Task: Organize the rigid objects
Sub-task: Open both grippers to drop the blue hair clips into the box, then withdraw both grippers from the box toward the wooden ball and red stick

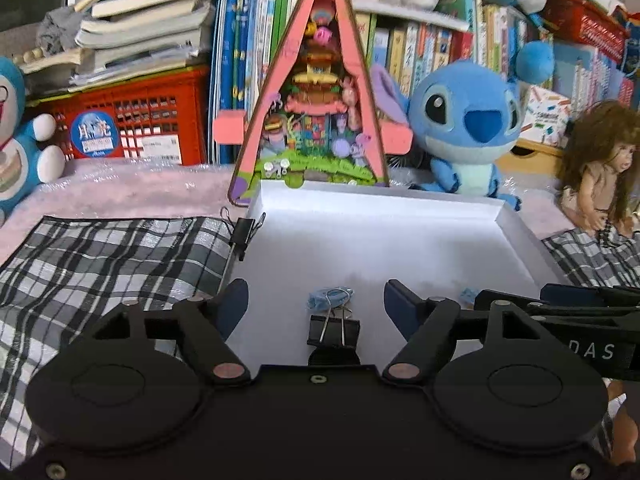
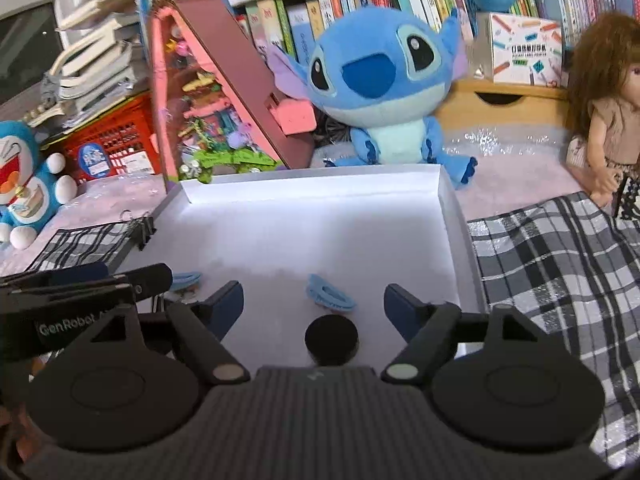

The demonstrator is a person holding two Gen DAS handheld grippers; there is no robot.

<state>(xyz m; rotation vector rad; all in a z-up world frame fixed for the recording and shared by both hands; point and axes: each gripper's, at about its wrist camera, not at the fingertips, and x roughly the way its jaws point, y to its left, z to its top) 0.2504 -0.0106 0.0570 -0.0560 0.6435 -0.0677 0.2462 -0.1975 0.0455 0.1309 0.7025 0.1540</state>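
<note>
- Left wrist view: the left gripper [image 1: 316, 304] hangs over the near part of the white tray [image 1: 516, 224], its jaws spread wide with nothing pinched between them.
- Inside the tray, a black binder clip [image 1: 334, 332] lies on the floor between the spread fingers, touching neither; a small blue clip [image 1: 330, 298] lies just behind it, farther into the tray.
- Another black binder clip [image 1: 244, 232] is clamped on the tray's left wall, beside the checked cloth [image 1: 100, 256].
- Behind the tray's far wall stand a pink triangular toy house [image 1: 316, 112] and a blue plush toy [image 1: 464, 124].
- Right wrist view: the right gripper [image 2: 314, 304] also hovers above the near part of the tray [image 2: 450, 208], jaws wide apart and empty.
- A black round puck [image 2: 331, 339] sits on the tray floor between the fingers, clear of both; a blue hair claw [image 2: 330, 294] lies just beyond it.
- A second blue piece [image 2: 186, 280] lies toward the tray's left side, partly hidden by the other gripper.
</note>
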